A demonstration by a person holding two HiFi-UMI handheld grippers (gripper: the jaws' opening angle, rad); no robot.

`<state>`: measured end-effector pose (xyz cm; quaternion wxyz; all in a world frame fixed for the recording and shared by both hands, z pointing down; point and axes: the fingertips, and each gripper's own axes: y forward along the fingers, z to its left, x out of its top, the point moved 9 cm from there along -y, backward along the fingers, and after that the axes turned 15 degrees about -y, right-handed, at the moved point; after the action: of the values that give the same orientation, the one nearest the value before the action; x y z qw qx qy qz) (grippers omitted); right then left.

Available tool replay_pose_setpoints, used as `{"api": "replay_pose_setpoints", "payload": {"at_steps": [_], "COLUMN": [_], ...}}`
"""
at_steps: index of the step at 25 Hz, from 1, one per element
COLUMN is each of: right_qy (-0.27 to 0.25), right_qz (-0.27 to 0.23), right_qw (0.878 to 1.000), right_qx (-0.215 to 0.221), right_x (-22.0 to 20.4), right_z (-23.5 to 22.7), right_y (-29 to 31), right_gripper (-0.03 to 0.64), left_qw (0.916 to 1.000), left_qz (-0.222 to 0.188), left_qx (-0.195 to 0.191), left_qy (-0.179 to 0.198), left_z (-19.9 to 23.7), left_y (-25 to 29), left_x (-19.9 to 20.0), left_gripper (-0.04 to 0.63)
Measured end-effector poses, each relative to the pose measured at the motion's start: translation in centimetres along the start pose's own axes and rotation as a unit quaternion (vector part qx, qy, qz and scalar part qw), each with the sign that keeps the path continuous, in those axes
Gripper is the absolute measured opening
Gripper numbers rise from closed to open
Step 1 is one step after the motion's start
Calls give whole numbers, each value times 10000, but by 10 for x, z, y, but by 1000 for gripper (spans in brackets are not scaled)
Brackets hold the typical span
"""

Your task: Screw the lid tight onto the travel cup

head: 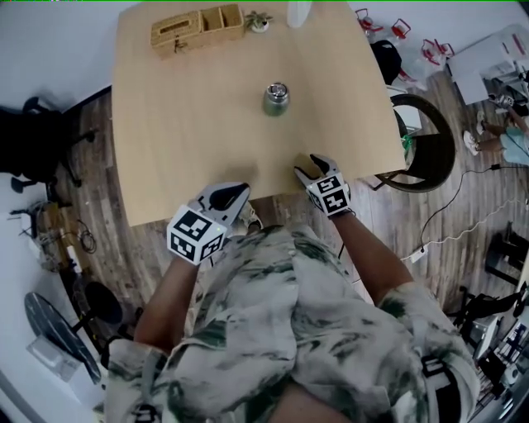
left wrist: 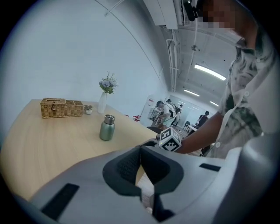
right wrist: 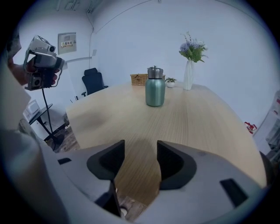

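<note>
The travel cup [head: 276, 99], a green metal flask with a silver lid on top, stands upright near the middle of the wooden table [head: 165, 149]. It also shows in the left gripper view [left wrist: 107, 127] and straight ahead in the right gripper view [right wrist: 155, 86]. My left gripper [head: 235, 193] hovers at the table's near edge, well short of the cup, jaws shut with nothing in them [left wrist: 140, 151]. My right gripper [head: 309, 165] is over the near edge too, jaws open and empty [right wrist: 141, 153]. Both are far from the cup.
A wicker basket [head: 196, 29], a small potted plant [head: 259, 21] and a white vase [head: 299, 12] line the table's far edge. A dark chair [head: 426, 149] stands to the right of the table. A person holding a camera [right wrist: 41, 61] stands off to the left.
</note>
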<state>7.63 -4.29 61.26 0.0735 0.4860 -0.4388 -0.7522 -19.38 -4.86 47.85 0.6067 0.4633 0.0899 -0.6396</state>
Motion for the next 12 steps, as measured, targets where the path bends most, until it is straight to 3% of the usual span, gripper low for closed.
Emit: {"api": "replay_pose_setpoints", "payload": {"at_steps": [7, 12], "right_qy": [-153, -70], "right_qz": [-300, -586], "right_qw": [9993, 9977], "right_qx": [143, 340], "right_x": [-26, -46], "right_z": [17, 33], "right_y": [-88, -150], "right_gripper": [58, 23], "left_qw": [9993, 9988], "left_qz": [-154, -218], "left_qx": [340, 418], "left_qy": [18, 92], "left_z": [-63, -107], "left_y": [8, 15], "left_x": [-31, -61], "left_gripper": [23, 23]}}
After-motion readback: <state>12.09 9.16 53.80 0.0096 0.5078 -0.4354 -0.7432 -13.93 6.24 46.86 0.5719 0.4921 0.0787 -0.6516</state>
